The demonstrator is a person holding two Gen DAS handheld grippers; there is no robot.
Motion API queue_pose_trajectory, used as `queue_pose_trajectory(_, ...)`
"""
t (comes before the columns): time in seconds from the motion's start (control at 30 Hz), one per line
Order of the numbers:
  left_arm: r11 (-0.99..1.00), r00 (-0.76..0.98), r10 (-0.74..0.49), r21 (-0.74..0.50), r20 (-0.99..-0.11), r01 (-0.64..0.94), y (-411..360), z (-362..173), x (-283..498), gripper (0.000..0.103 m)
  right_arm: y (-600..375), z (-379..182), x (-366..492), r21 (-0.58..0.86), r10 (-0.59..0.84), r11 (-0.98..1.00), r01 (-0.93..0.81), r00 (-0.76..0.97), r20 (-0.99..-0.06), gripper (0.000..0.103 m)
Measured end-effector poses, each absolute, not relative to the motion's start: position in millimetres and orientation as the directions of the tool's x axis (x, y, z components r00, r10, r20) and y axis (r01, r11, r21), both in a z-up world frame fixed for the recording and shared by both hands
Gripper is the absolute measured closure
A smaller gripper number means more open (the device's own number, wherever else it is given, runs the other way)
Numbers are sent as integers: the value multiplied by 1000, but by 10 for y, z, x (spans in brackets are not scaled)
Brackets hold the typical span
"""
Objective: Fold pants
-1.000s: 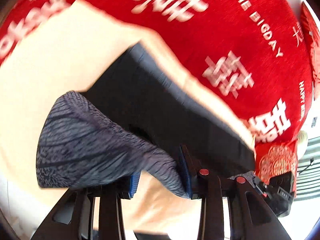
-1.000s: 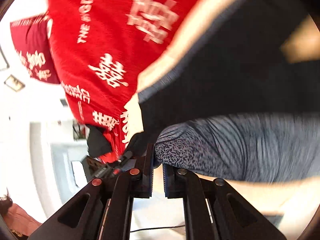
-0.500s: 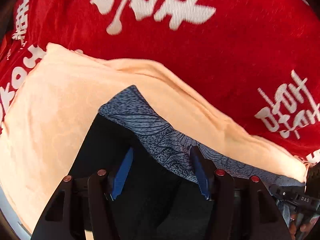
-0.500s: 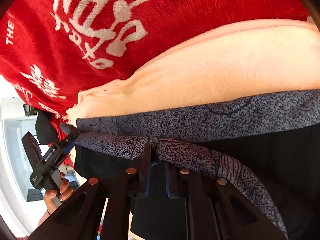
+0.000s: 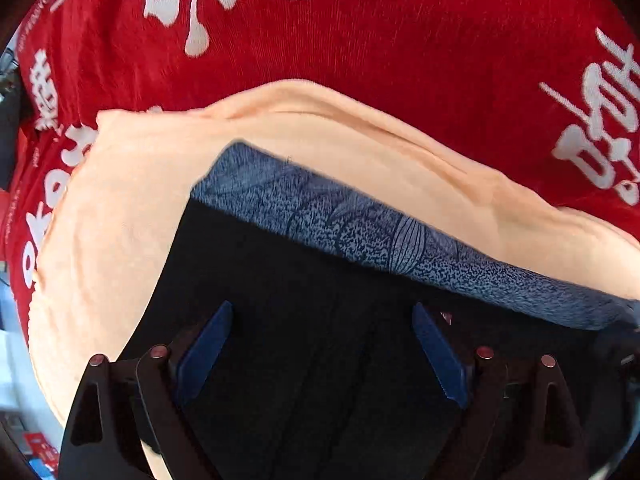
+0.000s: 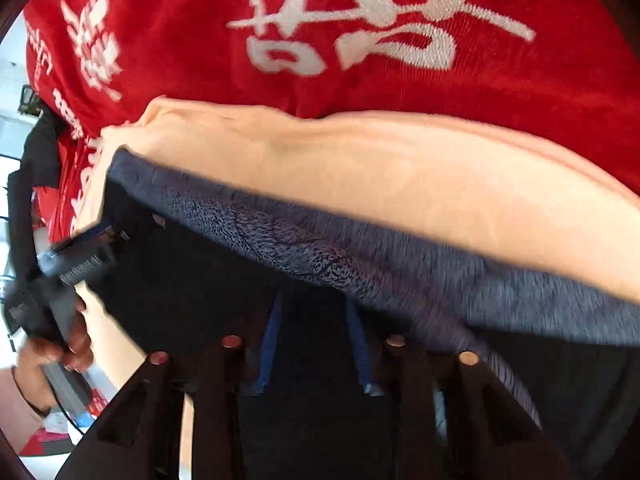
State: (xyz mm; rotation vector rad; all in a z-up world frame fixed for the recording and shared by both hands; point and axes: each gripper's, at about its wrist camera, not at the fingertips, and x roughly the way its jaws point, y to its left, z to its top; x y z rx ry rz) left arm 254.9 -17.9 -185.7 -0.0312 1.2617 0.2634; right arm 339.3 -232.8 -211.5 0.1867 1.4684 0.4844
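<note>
Both grippers point steeply down at the pants, which lie on a peach towel spread over a red cloth with white characters.

Pants: black fabric with a blue-grey patterned band along the far edge. The band runs across both views, just inside the towel's far edge. Looks like one layer laid over another, but I can't tell the fold line for sure.

Left gripper: jaws wide apart and opening. Blue pads sit over the black fabric on either side, nothing pinched between them. Whether the tips touch the cloth, can't tell.

Right gripper: jaws partly apart and opening. Gap is narrow, dark fabric shows in it, pads not pressing on it as far as I can see. The patterned band passes just beyond and to the right of the tips. This view is motion-blurred.

In the right wrist view, the left gripper's body shows at the left edge with the person's hand around its handle, over the left end of the pants. Some red and blue clutter sits at the bottom left of that view, too small to identify.
</note>
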Motion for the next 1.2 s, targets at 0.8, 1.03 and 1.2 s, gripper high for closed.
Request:
queue_pose_trajectory(0.8,933,128,-265,-221,-956,283,-2464,-1247,1219,9,-4887,-1428,635,424,354,800,424,237,-905,52)
queue_pose_trajectory(1.03,877,33,-385,-354,-922,324,-2890,-1277,975,9,-5254,-1470,-369,355,253,731,582,251,-934,52)
queue_pose_trajectory(1.2,859,-11,-416,-397,-909,323,-3245,-1406,872,9,-5562,-1548,-660,333,219,691,642,253,-942,52)
